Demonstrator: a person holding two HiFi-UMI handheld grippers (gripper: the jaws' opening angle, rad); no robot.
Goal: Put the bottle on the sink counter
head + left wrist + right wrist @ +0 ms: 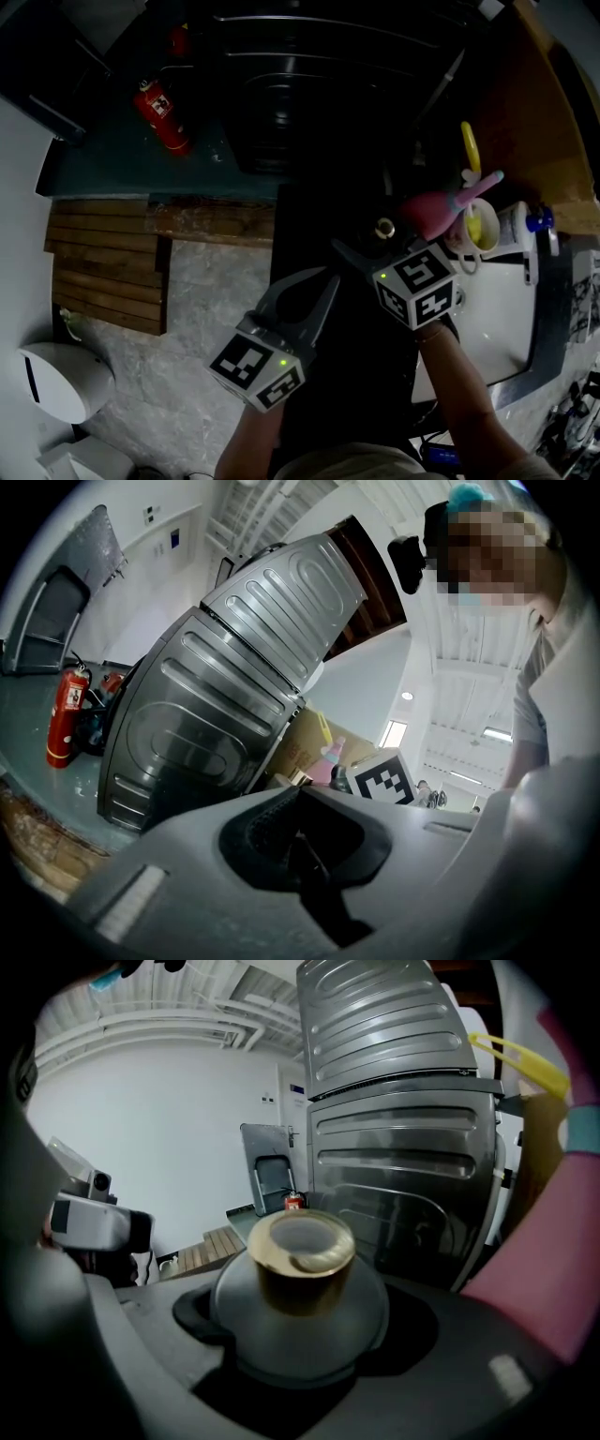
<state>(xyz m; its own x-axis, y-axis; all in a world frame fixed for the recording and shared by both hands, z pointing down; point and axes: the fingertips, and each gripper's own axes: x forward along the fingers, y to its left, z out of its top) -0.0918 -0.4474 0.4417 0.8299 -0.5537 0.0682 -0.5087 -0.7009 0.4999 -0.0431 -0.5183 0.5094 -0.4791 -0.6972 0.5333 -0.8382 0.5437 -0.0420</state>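
Closest in, the left gripper (328, 279) has its jaws pressed together with nothing in them. In its own view the rounded cut-out between them is just an empty dark hole.

The right gripper (375, 246) is clamped on the bottle (300, 1283), which sits snug in that same kind of cut-out. So the bottle is up in the air in the right gripper, over a dark patch just left of the white sink (502, 328), not resting on anything. It has a dull grey, dome-shaped shoulder and a short gold top with a pale, shiny face. I honestly can't tell if that's a cap or an open neck. The lower body is hidden by the jaws. In the head view only the gold top peeks out past the jaws.

Just right of it is a pink bottle (433, 212) with a long angled nozzle. It sits between the held bottle and a yellow mug (480, 227) at the sink's far corner. A blue-capped thing (536, 222) stands beside the mug.

Further out there's a big ribbed metal machine (309, 94), dark from above and silvery in both gripper views, filling most of the background. Left of the arms is stone-look floor (216, 291), then a wooden pallet (103, 272). At the far end a red fire extinguisher (161, 116) lies on a dark green surface.
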